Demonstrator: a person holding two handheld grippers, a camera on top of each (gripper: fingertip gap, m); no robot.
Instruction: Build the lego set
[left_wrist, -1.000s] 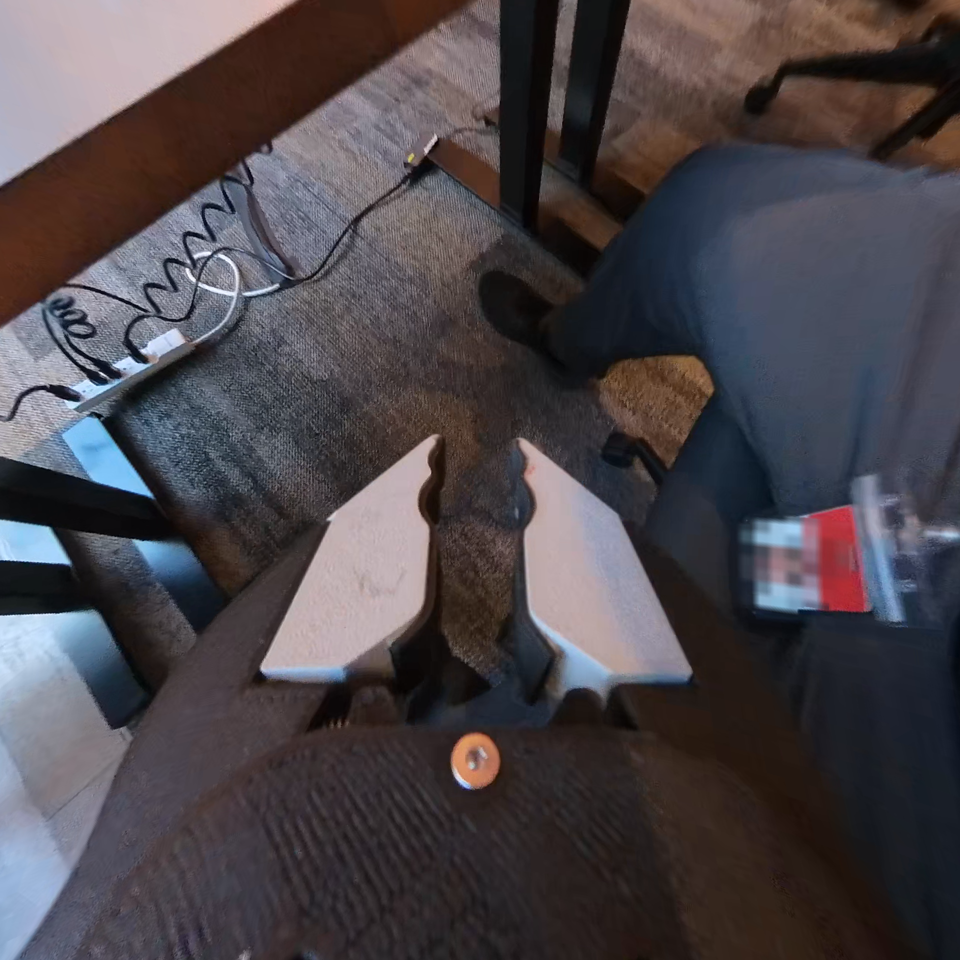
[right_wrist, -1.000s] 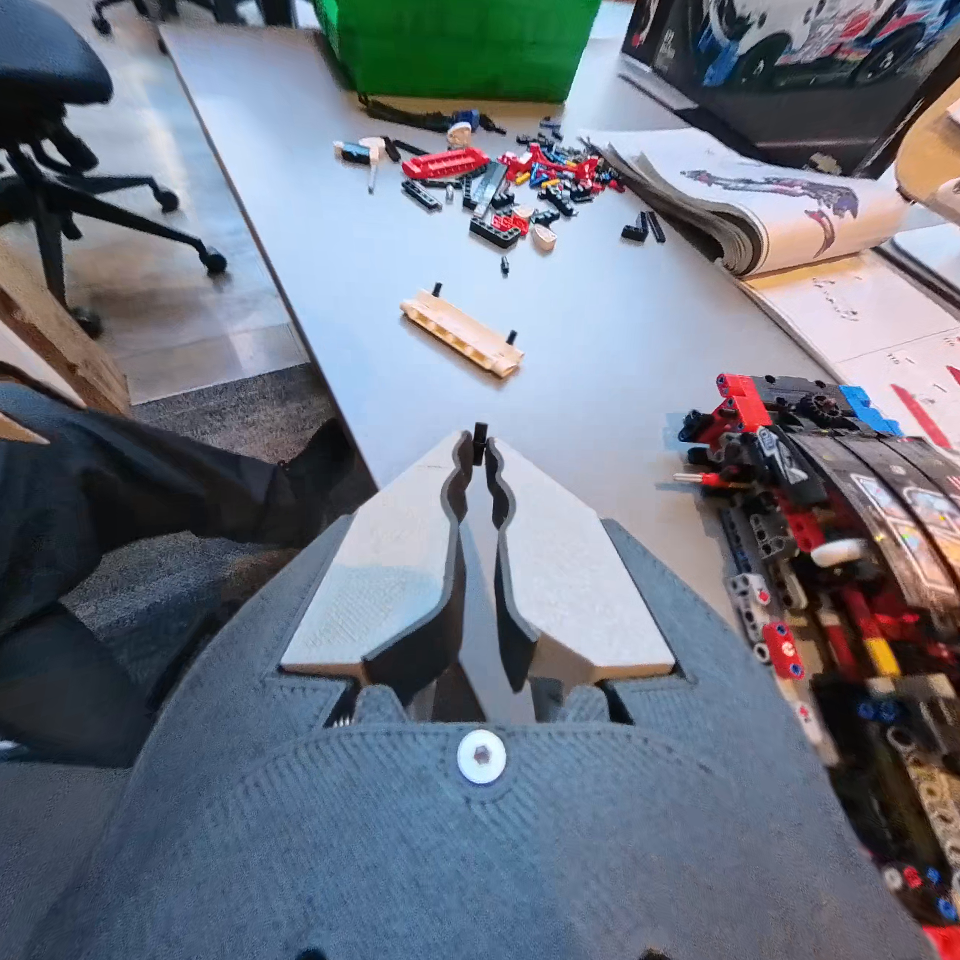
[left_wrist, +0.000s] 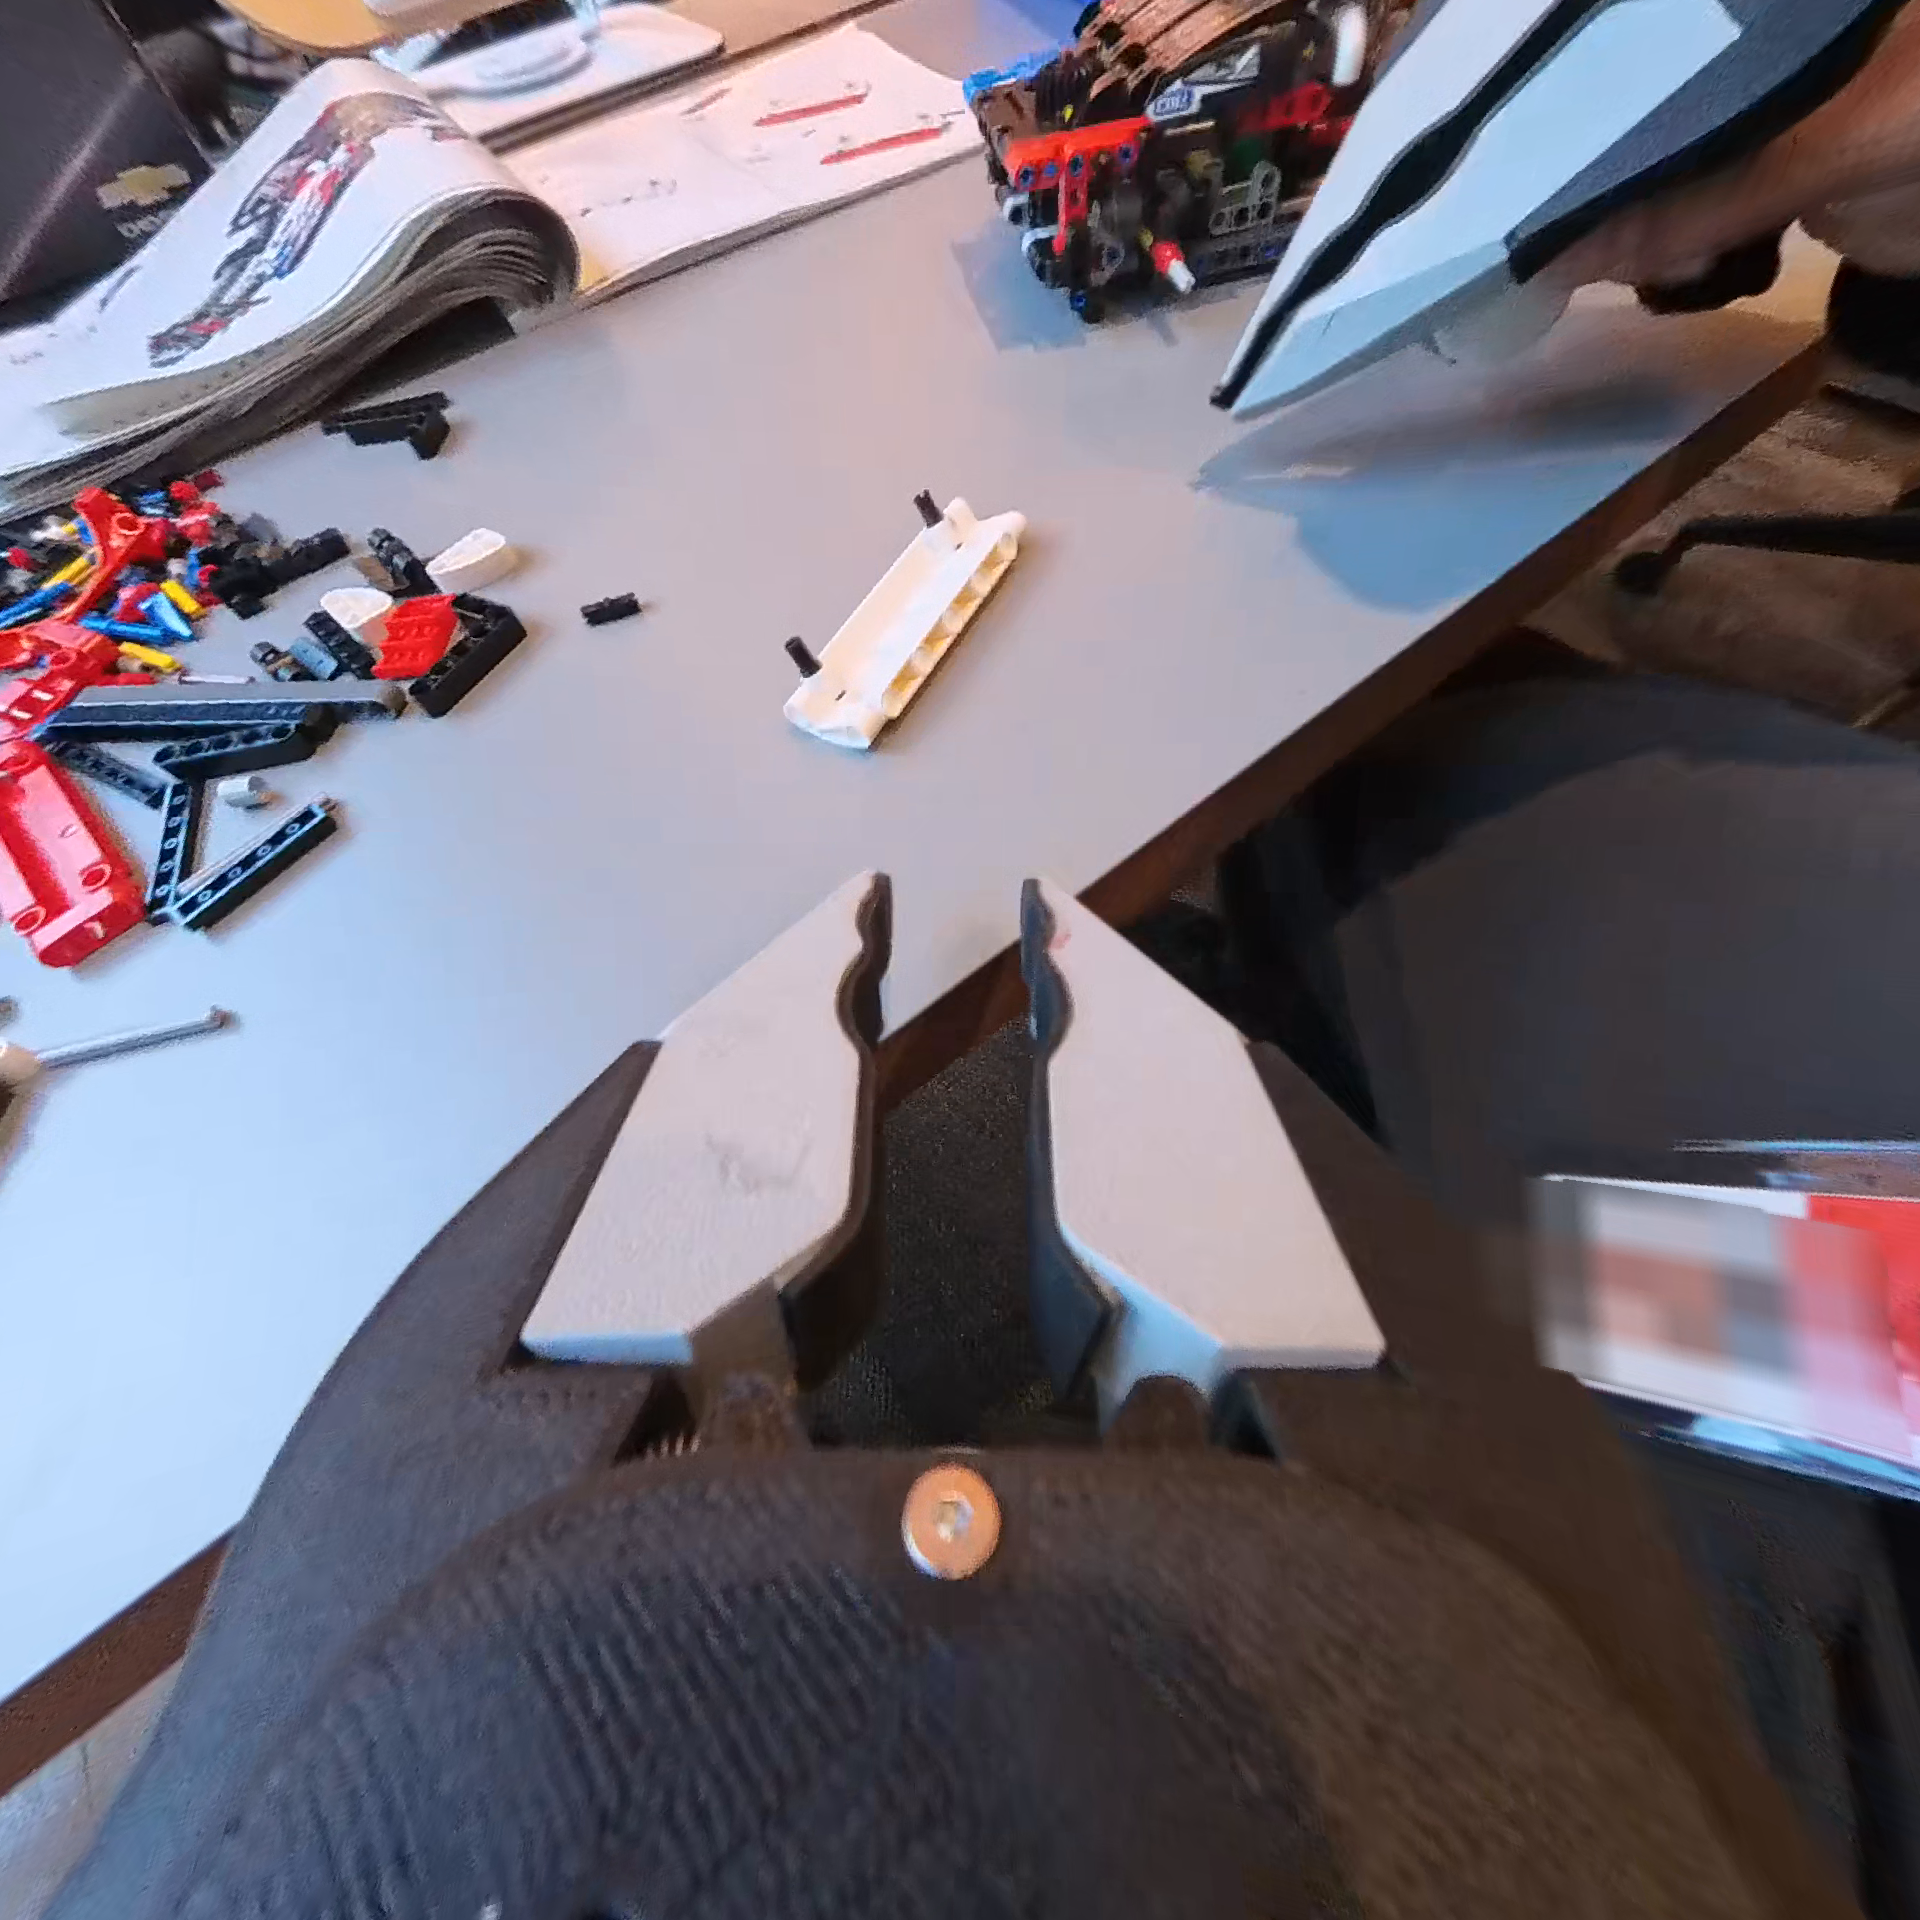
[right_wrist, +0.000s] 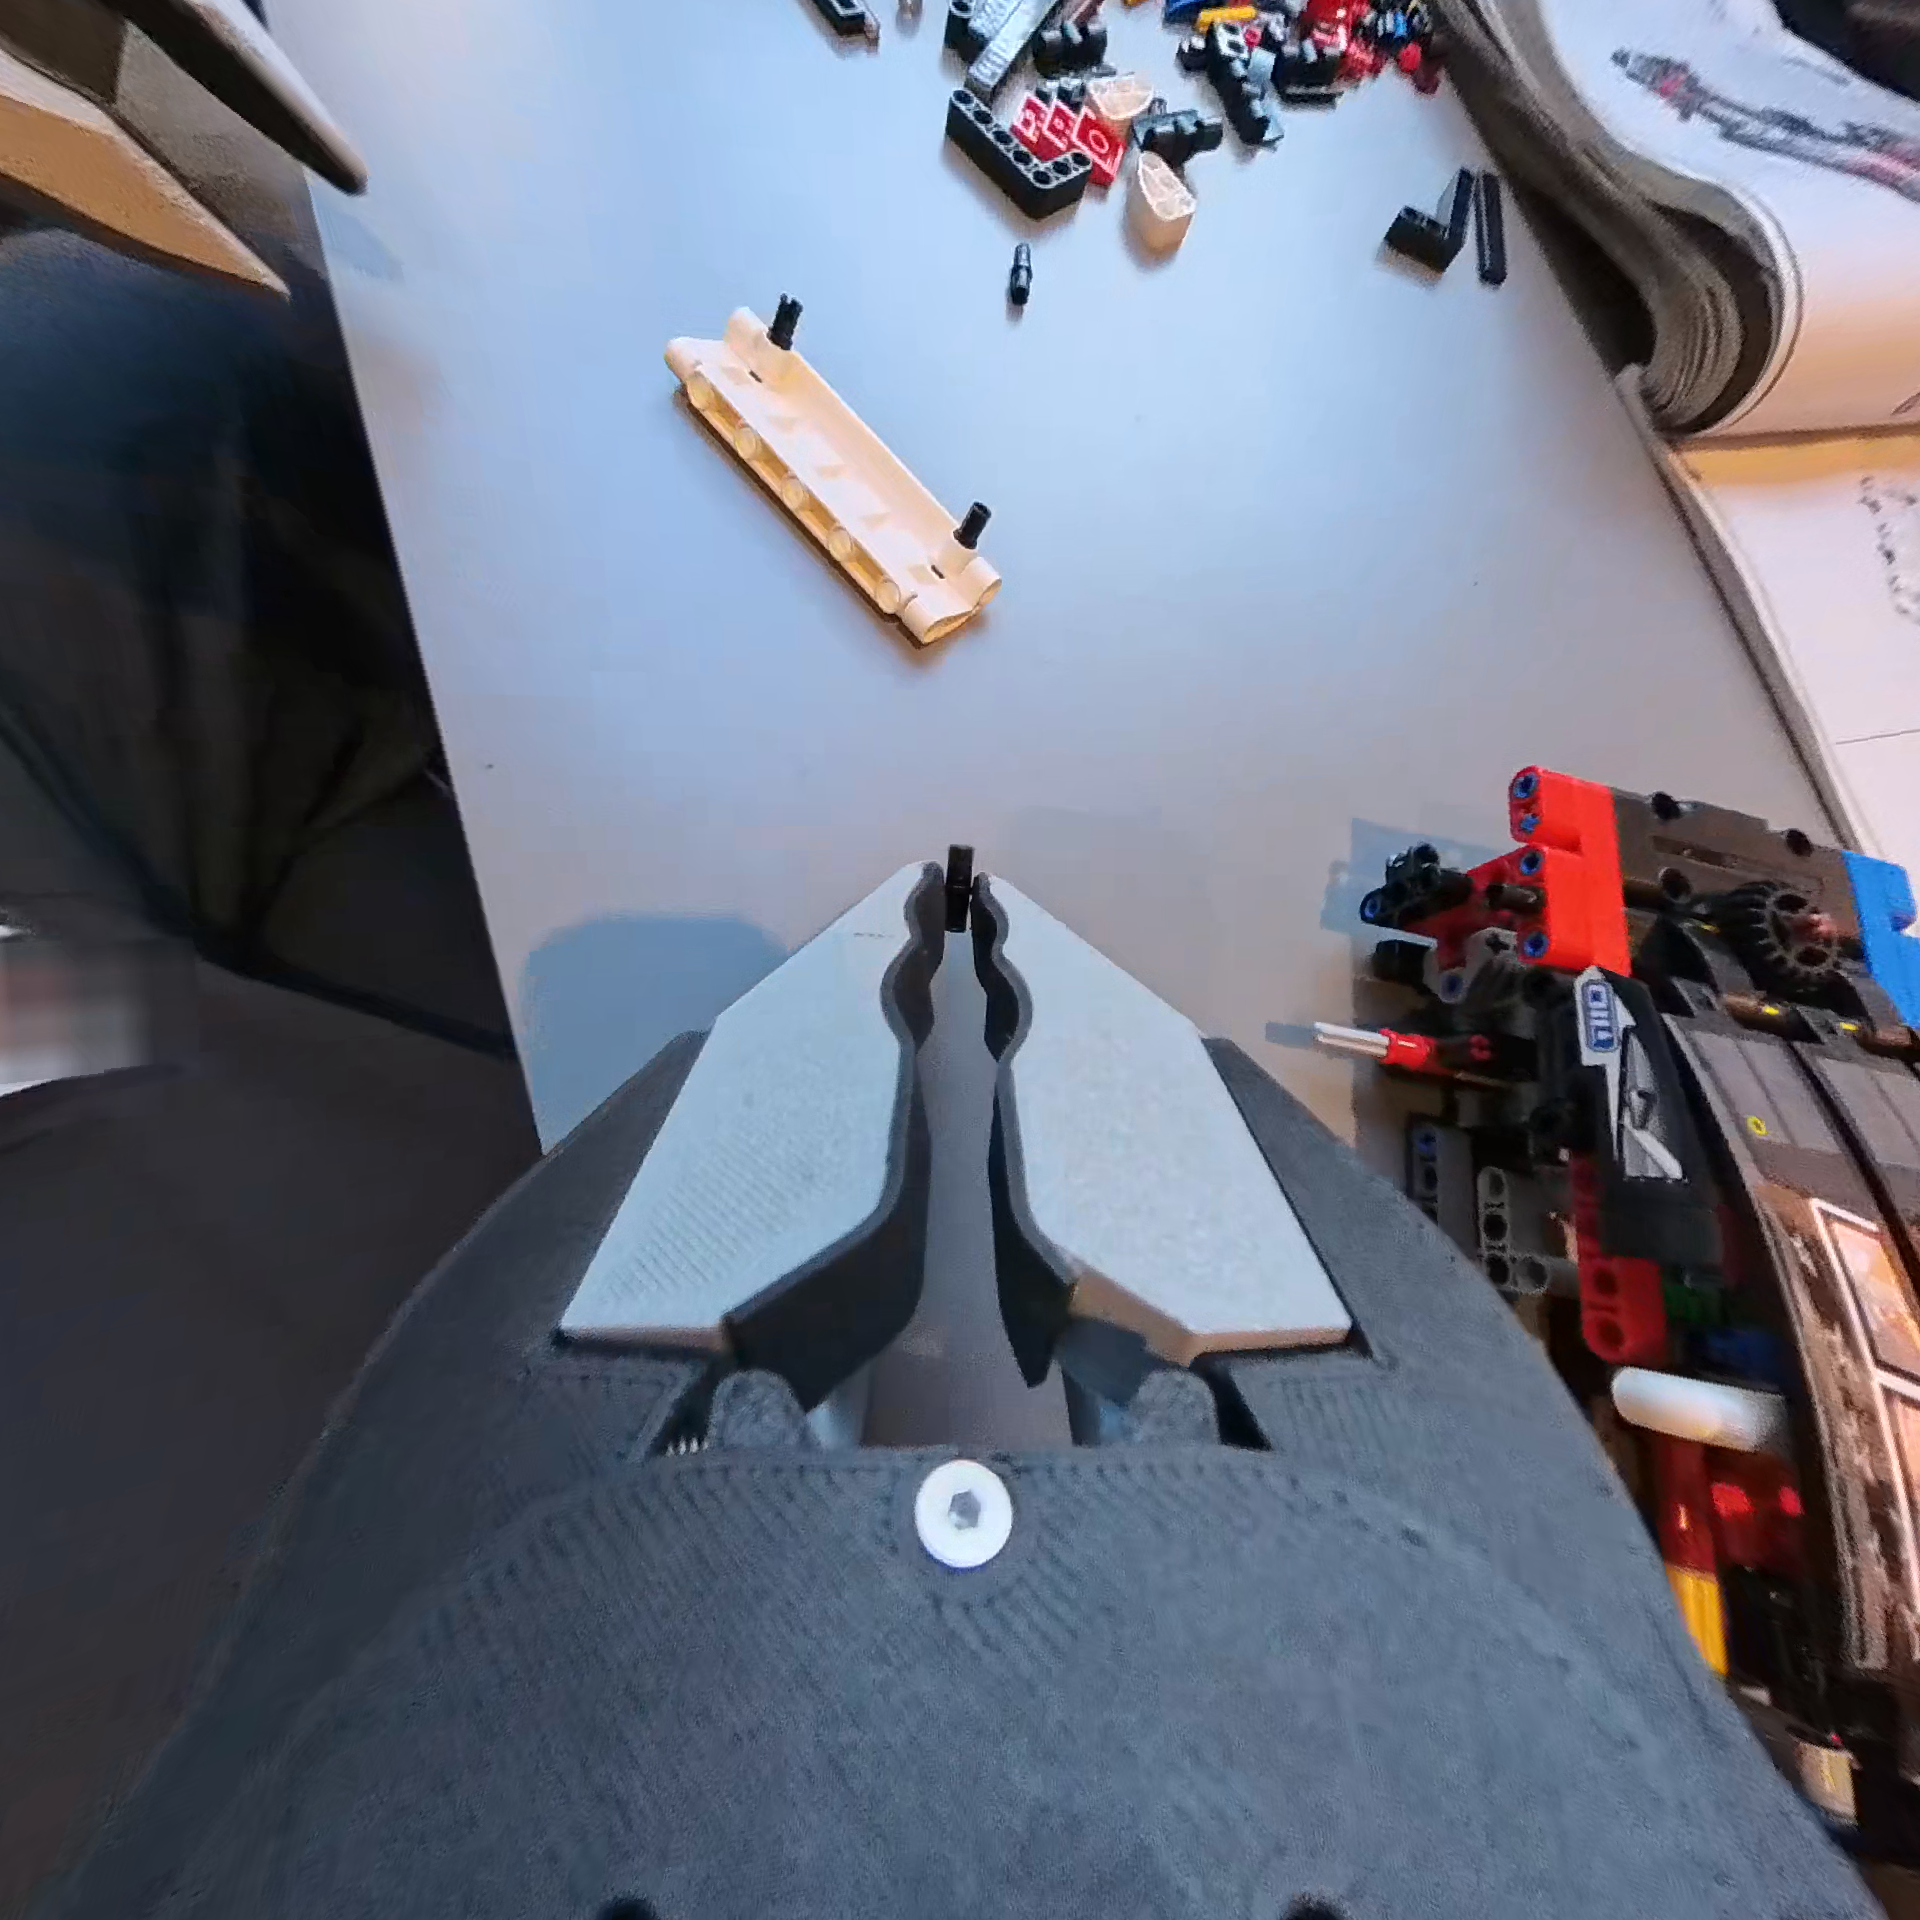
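Though far from finished: large black-and-red lego car body (right_wrist: 1621, 1091) half-built; white plastic panel (right_wrist: 831, 473) with two pins mid-table; right gripper (right_wrist: 958, 896) pinching small black pin (right_wrist: 957, 883); left gripper (left_wrist: 954, 914) spread, empty; loose coloured bricks (left_wrist: 156, 665) remaining.

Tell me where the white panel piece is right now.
The white panel lies flat mid-table ahead of the right gripper, left of the car build, near the loose parts pile.
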